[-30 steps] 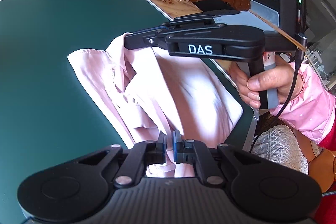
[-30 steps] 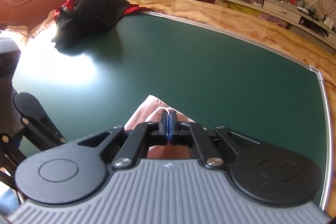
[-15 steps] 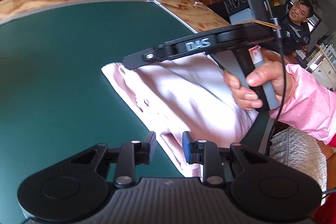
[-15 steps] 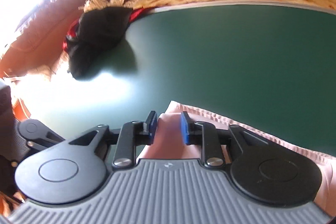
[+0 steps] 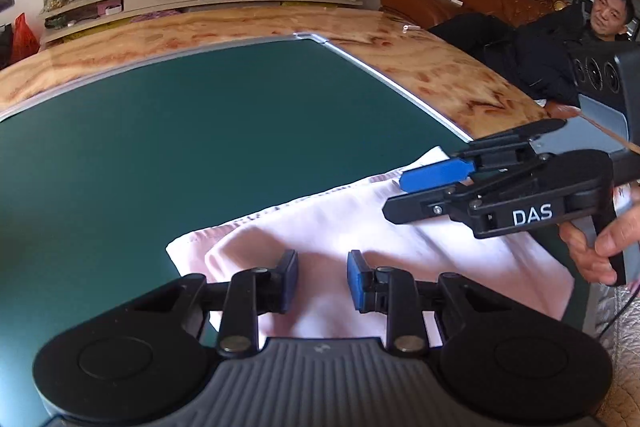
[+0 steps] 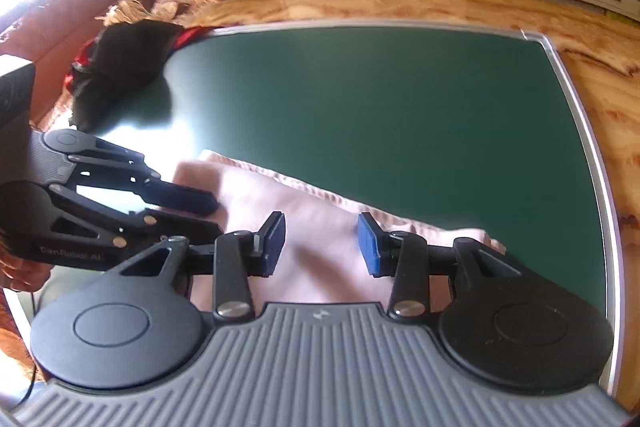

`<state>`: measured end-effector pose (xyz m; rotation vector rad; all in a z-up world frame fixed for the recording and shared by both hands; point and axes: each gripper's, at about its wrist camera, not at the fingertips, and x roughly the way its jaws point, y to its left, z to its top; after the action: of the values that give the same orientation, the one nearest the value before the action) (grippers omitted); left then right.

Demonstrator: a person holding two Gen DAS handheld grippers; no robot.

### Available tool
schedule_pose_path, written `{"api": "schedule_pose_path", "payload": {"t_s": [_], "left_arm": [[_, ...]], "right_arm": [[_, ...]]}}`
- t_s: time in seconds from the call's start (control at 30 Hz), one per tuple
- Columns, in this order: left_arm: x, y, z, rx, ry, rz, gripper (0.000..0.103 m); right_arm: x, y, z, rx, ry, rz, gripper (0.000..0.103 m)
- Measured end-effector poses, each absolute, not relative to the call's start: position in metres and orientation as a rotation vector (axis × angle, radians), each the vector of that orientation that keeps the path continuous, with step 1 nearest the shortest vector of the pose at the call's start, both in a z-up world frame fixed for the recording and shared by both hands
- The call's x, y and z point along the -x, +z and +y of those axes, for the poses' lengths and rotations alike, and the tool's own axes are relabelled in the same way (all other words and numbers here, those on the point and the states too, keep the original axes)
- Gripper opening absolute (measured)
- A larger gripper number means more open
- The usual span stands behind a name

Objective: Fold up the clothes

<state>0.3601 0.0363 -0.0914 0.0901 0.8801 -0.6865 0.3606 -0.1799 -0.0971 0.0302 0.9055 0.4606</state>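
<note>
In the left wrist view, the green desk (image 5: 200, 147) fills the left and centre of the frame, its marbled border curving along the top. The folded pink garment (image 5: 400, 247) lies at the lower centre and right. The left gripper (image 5: 322, 281) hangs over the garment's left end, its fingers apart with only cloth showing below the gap, gripping nothing. At right, the right gripper (image 5: 408, 195), held by a hand (image 5: 596, 247), reaches in over the garment's far edge.

In the right wrist view, a dark clothing heap (image 6: 120, 67) sits at upper left. The right gripper's blue fingers (image 6: 370, 245) have just spread apart, with nothing held between them above the pink cloth.
</note>
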Motion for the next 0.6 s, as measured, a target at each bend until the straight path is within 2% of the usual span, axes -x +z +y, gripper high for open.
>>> {"api": "schedule_pose_path", "payload": {"t_s": [0.4,0.5,0.6], "left_arm": [[-0.349,-0.088,0.049,-0.098,-0.668,0.881,0.030],[-0.346,-0.081,0.051,-0.111,-0.649,0.844,0.039],[-0.353,-0.080,0.050,-0.104,-0.612,0.839,0.040]], "right_arm": [[-0.355,-0.104,-0.180,-0.014,0.466,0.815,0.046],[-0.343,-0.088,-0.195,-0.051,0.432,0.788,0.046],[-0.327,-0.081,-0.202,-0.039,0.429,0.790,0.046]]}}
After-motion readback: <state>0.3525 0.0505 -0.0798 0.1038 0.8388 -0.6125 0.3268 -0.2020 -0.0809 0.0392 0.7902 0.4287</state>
